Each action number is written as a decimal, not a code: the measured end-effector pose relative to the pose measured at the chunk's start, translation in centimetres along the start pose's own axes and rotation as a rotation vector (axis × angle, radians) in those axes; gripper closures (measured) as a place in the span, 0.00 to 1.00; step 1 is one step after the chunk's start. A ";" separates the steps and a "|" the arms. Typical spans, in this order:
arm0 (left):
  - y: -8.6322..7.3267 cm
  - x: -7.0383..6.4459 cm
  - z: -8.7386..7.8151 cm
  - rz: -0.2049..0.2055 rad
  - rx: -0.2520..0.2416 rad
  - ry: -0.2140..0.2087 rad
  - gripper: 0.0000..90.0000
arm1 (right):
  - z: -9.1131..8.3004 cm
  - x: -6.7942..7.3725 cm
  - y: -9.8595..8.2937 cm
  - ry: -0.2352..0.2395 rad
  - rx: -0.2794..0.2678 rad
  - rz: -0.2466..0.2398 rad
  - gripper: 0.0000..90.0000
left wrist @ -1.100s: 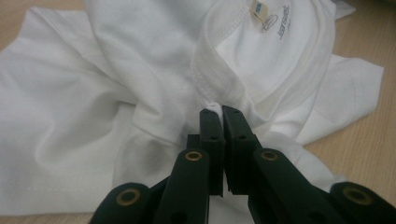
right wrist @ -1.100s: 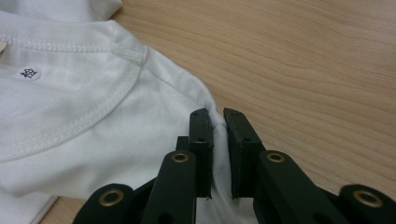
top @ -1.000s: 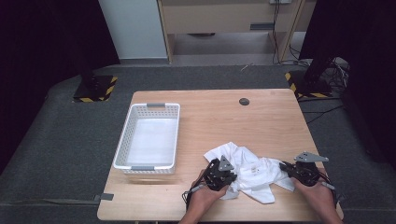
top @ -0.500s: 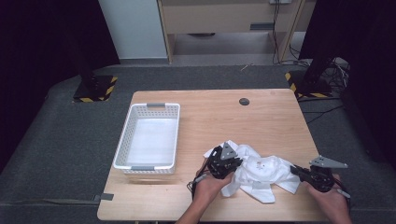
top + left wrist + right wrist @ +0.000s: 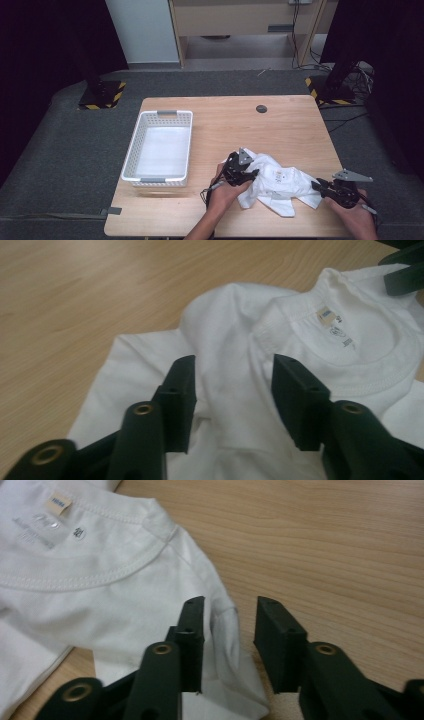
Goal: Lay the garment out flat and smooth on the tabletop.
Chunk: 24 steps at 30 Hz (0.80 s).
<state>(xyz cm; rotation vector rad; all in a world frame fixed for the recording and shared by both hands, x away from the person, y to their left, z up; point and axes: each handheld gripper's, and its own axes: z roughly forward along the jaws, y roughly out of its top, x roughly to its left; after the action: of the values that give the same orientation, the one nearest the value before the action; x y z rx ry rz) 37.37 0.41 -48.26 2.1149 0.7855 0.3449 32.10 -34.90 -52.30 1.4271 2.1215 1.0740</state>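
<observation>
A white T-shirt (image 5: 280,182) lies crumpled on the wooden table (image 5: 280,125), near the front edge, between the person's two hands. Its round collar with the small label faces up.

The left gripper (image 5: 234,377) sits at the left side of the shirt. Its jaws are wide apart, and a soft bump of white cloth lies between them. The jaws are low over the cloth and look like they touch it, but it is hard to be sure. They do not pinch it.

The right gripper (image 5: 229,615) is at the right edge of the shirt. Its jaws are apart too, though not as wide. A thin fold of the shirt's edge lies in the gap between them. One jaw is over the cloth and the other is over bare wood. The cloth is not squeezed.

A white basket (image 5: 159,150) stands on the left part of the table, well apart from the shirt.
</observation>
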 end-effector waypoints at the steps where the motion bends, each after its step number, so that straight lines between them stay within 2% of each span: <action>1: -0.1 -0.1 -0.7 -0.005 -0.010 0.001 0.56 | -0.1 0.0 0.0 -0.008 -0.005 0.004 0.69; 6: -1.7 -1.1 -3.4 -0.002 -0.014 0.005 0.49 | -0.5 0.1 0.1 -0.029 -0.029 0.013 0.62; 11: -2.9 -1.3 -4.4 -0.025 -0.027 -0.005 0.48 | -0.7 0.6 0.3 -0.016 -0.041 -0.007 0.67; 13: -3.2 -1.4 -4.8 -0.045 -0.017 -0.032 0.48 | -0.8 0.8 0.4 -0.007 -0.044 -0.016 0.67; 16: -3.6 -1.9 -5.0 -0.043 -0.002 -0.048 0.48 | -0.9 0.8 0.6 0.003 -0.068 -0.017 0.65; 17: -4.0 -2.4 -5.0 -0.030 0.009 -0.052 0.48 | -1.0 0.8 0.9 0.013 -0.095 -0.016 0.63; 22: -4.3 -3.4 -4.3 -0.024 0.027 -0.072 0.44 | -0.4 1.0 1.4 0.040 -0.117 -0.033 0.58; 24: -4.6 -3.6 -4.0 -0.021 0.041 -0.071 0.43 | 0.3 1.2 1.7 0.050 -0.115 -0.055 0.54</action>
<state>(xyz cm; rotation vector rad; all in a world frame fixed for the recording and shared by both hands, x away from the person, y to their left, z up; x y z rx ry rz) 30.79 2.63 -49.30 2.1435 0.7784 0.2429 32.83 -33.33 -51.12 1.2953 2.0839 1.2010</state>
